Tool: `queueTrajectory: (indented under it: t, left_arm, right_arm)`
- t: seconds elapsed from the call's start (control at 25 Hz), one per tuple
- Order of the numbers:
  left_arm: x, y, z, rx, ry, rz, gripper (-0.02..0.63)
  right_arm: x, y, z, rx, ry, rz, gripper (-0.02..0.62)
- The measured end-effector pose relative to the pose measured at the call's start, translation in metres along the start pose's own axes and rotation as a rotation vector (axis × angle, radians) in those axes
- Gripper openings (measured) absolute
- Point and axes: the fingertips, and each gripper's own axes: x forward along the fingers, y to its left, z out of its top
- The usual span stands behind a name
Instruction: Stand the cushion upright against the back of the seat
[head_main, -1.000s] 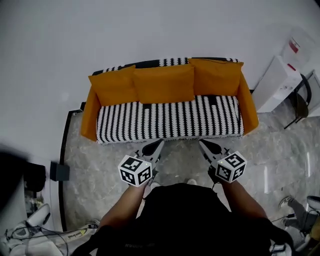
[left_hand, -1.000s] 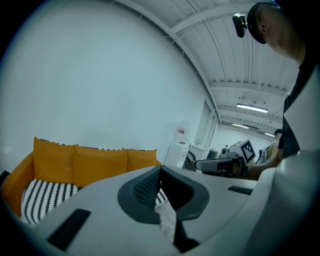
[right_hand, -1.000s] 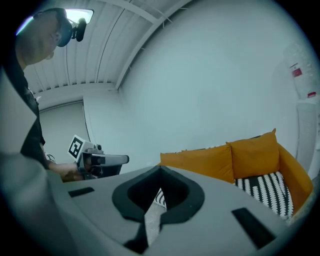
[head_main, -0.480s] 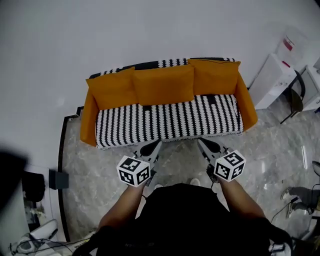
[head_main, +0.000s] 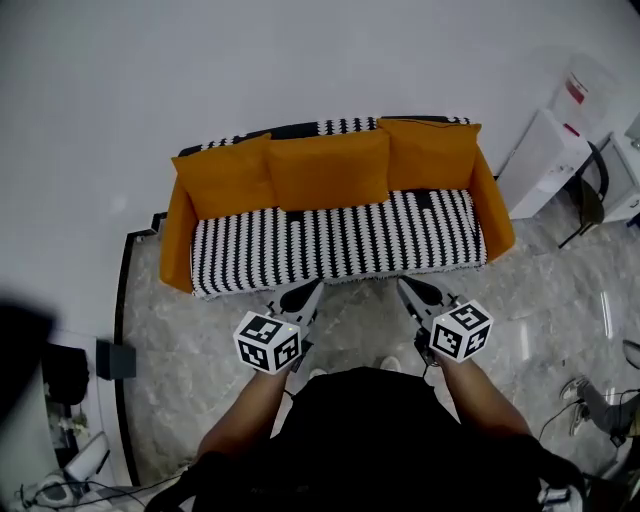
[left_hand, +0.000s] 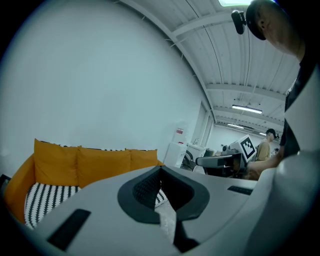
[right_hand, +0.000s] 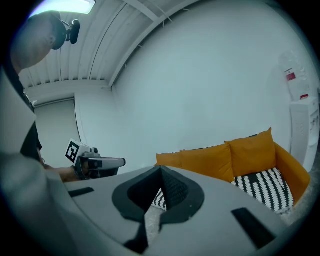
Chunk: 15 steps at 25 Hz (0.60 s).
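No words or numbers can be read. The pale white container (head_main: 592, 95) at the upper right of the head view carries a small red label (head_main: 575, 88), too blurred to read. The white cube at lower left centre (head_main: 268, 342) and the white cube at lower right centre (head_main: 461, 331) bear only black square marker patterns.

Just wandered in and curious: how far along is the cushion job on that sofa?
Done, apparently: the orange cushions all stand upright against the back of the sofa. In hand: nothing; the left gripper and right gripper are shut and empty, in front of the seat. Left to do: nothing visible.
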Motion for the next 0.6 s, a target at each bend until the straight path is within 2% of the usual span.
queueTrajectory:
  t: [0.4, 0.6]
  left_arm:
    - [-0.002, 0.002, 0.011, 0.01, -0.003, 0.009, 0.017]
    - [-0.005, -0.007, 0.004, 0.018, -0.009, 0.017, 0.017]
  right_arm:
    - [0.001, 0.003, 0.008, -0.01, 0.009, 0.01, 0.035]
    - [-0.009, 0.004, 0.002, -0.011, 0.0, 0.016, 0.035]
